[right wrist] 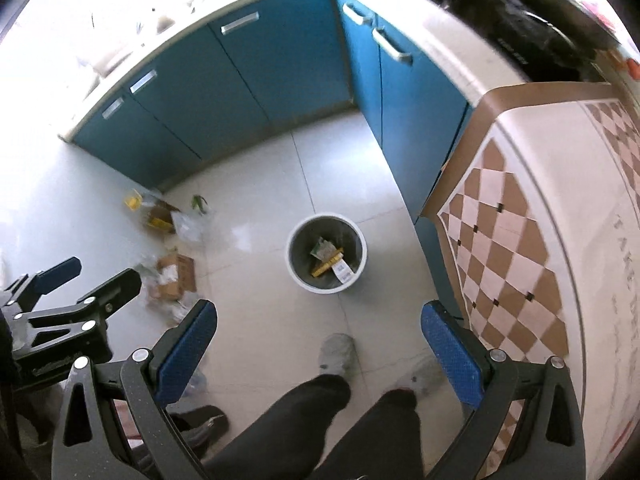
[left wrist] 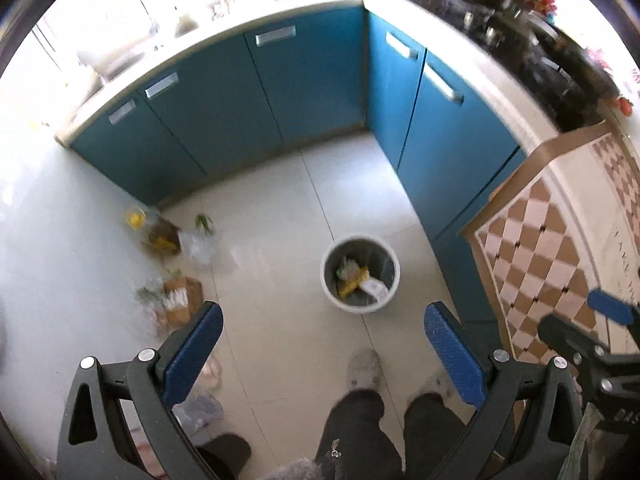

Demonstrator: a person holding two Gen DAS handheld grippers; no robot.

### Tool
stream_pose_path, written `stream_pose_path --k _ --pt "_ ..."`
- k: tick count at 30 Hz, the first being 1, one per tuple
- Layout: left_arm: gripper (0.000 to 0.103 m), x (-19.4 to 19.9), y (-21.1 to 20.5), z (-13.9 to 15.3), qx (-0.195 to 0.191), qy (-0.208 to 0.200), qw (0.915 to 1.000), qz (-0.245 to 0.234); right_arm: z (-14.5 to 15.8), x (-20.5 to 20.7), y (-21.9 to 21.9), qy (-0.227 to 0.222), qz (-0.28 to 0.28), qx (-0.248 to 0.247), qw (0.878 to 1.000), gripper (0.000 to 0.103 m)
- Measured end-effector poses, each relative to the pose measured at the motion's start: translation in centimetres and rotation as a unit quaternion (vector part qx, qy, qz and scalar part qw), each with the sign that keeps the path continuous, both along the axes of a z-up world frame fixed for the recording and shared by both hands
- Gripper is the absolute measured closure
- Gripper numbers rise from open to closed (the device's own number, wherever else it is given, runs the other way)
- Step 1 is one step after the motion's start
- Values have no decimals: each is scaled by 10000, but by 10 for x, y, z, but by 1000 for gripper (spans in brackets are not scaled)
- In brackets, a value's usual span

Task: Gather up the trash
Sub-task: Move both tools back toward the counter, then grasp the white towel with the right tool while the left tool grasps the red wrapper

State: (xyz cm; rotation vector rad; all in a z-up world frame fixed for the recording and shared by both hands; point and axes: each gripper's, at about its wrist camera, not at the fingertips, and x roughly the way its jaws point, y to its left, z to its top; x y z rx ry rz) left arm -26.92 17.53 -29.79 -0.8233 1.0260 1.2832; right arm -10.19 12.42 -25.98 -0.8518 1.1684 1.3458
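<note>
Grey bin (left wrist: pixel 360 275) between both empty, parted jaws; possibly cardboard litter (right wrist: pixel 173 276) leftward.

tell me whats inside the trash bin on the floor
The trash bin already holds a yellow wrapper, a greenish packet and a white printed label on a dark liner. Anything beneath them is covered.

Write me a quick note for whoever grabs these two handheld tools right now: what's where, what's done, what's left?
Left tool: open, empty, held above the floor.
Right tool: open, empty, beside it.
Trash bin: standing on the tiles near the blue cabinets, already holding a few wrappers and a paper slip.
Left to collect: the litter by the cabinet corner, a torn cardboard box, clear plastic bags, a yellow item and green scraps.
More plastic lies near the person's feet.
</note>
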Motion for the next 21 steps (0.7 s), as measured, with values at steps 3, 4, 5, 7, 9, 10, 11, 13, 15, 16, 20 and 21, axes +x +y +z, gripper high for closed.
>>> stream_pose_path --k 3,4,5,7,9,10,11,13,15,16,20,21 --pt "0 22 1 31 478 -58 9988 -76 27 19 -14 321 -227 177 9991 0" --pt "0 36 4 41 572 -152 9980 -199 33 26 -19 383 -313 231 9985 0" --pt "0 44 5 46 616 -171 9976 -279 43 36 -25 453 -434 308 9976 0" --pt "0 77 8 58 779 -124 9953 -560 58 62 -37 579 -748 451 9945 0" --pt "0 121 7 68 854 -54 9922 -907 73 101 -55 626 -1195 606 9890 0" --pt "0 139 6 72 841 -60 9907 -1065 79 124 -66 646 -1470 692 9846 0" --pt "0 164 3 76 788 -104 9883 -1299 83 142 -76 637 -1680 744 9809 0" --pt "0 214 -7 78 658 -162 9830 -1708 90 186 -102 608 -2208 831 9699 0" --pt "0 270 -21 79 457 -233 9742 -2199 92 236 -141 544 -2860 850 9529 0" --pt "0 307 -34 76 349 -298 9662 -2536 91 262 -164 525 -3220 839 9415 0" --pt "0 412 -74 63 -29 -347 9378 -3455 82 347 -257 426 -4459 674 8915 0" --pt "0 441 -86 53 -224 -363 9288 -3682 77 365 -280 410 -4744 603 8773 0"
